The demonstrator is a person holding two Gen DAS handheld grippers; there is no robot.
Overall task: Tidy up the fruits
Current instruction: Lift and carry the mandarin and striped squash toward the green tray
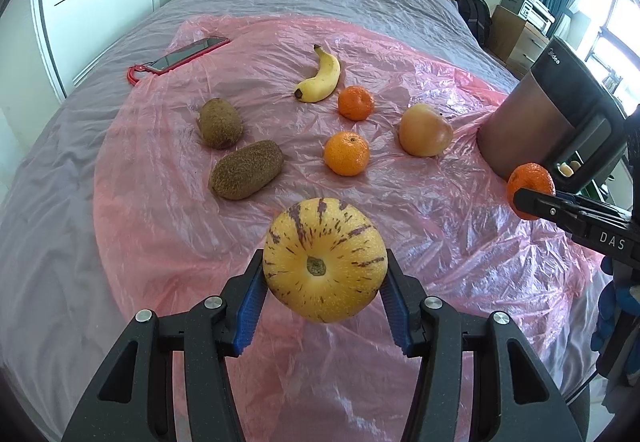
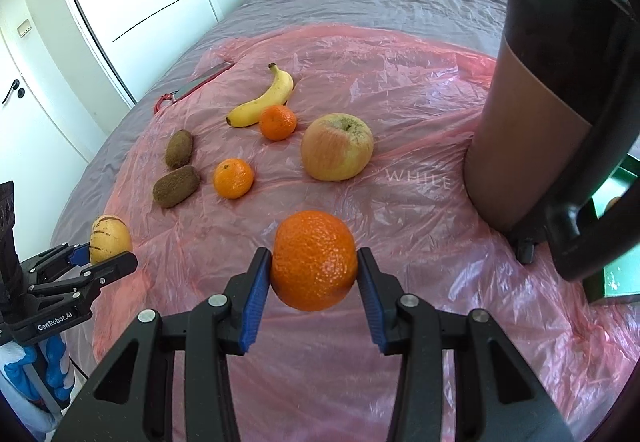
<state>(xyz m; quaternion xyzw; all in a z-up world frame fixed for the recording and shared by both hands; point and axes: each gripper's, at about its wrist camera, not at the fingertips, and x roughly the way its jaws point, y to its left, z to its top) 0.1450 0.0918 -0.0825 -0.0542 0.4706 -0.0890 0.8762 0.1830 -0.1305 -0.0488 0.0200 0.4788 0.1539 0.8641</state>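
Left gripper [image 1: 324,278] clamped on striped yellow melon [image 1: 325,260], lifted off pink sheet [image 1: 440,222] on bed, nearer cam than apple [image 2: 337,147]. Right gripper [image 2: 314,270] clenched on big orange [image 2: 314,260], also airborne, approx. btwn apple & dark canister [image 2: 532,113]. To place well: lower big orange w/ the 2 mandarins [image 2: 233,178] left of apple; set melon down slowly, stem end steady, release only once resting — round, prob. rolls on crinkly plastic.

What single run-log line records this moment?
left gripper: holds striped melon | right gripper: holds orange | both lifted
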